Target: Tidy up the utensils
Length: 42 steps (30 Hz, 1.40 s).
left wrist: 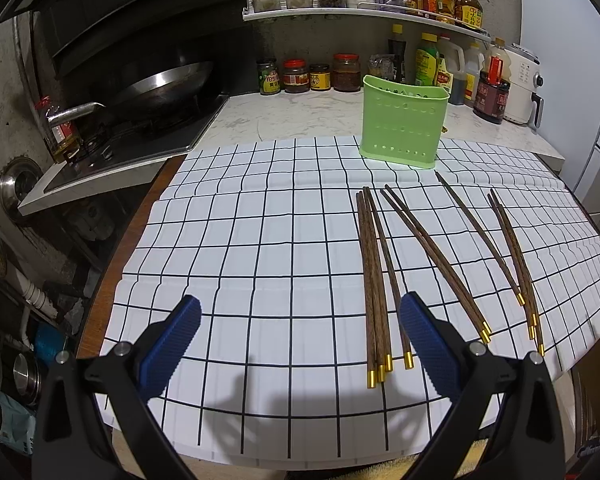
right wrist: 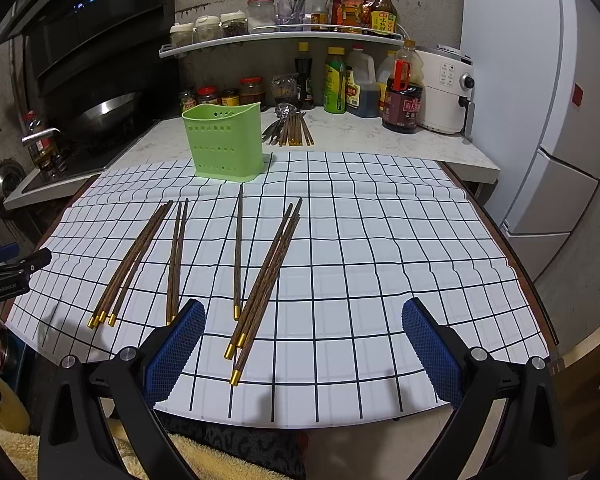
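Holding both tools above the near edge of the checkered cloth [right wrist: 380, 248], I keep my left gripper [left wrist: 300, 344] and my right gripper [right wrist: 304, 344] spread wide, with nothing between the blue pads [right wrist: 176, 344]. All wooden chopsticks [right wrist: 266, 276] with gold ends lie flat on the cloth in several loose groups, and the green utensil holder [right wrist: 224, 144] stands upright at the far edge, with more utensils [right wrist: 290, 130] on the marble counter [right wrist: 380, 140] behind it

Wooden chopsticks [left wrist: 374, 280], gold metal tips; perforated plastic holder [left wrist: 404, 120].
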Motion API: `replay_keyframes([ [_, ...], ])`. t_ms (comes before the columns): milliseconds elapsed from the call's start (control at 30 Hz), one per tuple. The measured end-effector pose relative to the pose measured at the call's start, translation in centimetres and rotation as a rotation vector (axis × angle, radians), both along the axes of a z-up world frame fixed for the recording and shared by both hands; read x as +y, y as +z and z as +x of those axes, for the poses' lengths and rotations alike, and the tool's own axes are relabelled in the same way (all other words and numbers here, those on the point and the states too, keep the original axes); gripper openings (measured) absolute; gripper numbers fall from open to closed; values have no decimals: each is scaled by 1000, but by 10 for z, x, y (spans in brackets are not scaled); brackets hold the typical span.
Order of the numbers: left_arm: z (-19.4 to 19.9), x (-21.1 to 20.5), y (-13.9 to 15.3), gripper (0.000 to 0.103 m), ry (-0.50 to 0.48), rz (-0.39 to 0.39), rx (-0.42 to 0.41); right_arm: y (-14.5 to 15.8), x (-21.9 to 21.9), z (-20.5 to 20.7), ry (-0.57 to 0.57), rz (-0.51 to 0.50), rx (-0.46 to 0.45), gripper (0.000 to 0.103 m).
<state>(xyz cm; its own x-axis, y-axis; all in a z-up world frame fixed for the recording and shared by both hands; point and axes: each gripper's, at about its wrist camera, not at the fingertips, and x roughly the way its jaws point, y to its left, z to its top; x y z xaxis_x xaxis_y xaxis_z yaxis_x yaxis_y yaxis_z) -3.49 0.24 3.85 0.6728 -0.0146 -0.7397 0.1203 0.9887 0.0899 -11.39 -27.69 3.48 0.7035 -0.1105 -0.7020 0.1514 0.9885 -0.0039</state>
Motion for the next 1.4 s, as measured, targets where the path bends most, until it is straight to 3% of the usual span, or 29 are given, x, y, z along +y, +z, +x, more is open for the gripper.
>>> replay_keyframes([
  [367, 14, 6, -22, 97, 6, -24, 40, -25, -1, 10, -5, 35, -12, 97],
  [533, 25, 4, -51, 97, -15, -19, 109, -44, -5, 20, -17, 172, -47, 97],
  [633, 29, 0, -65, 97, -38, -8, 146, -55, -6, 27, -15, 190, -23, 97],
  [700, 32, -1, -75, 97, -42, -3, 170, -63, -7, 28, -16, 130, -6, 97],
  [1133, 48, -6, -101, 98, -55, 3, 243, -81, -8, 46, -28, 109, 42, 97],
  [1333, 53, -3, -103, 98, -68, -10, 220, -90, -5, 51, -10, 106, 0, 97],
  [1400, 48, -3, -103, 98, -76, -3, 184, -91, -3, 51, 2, 92, 30, 97],
])
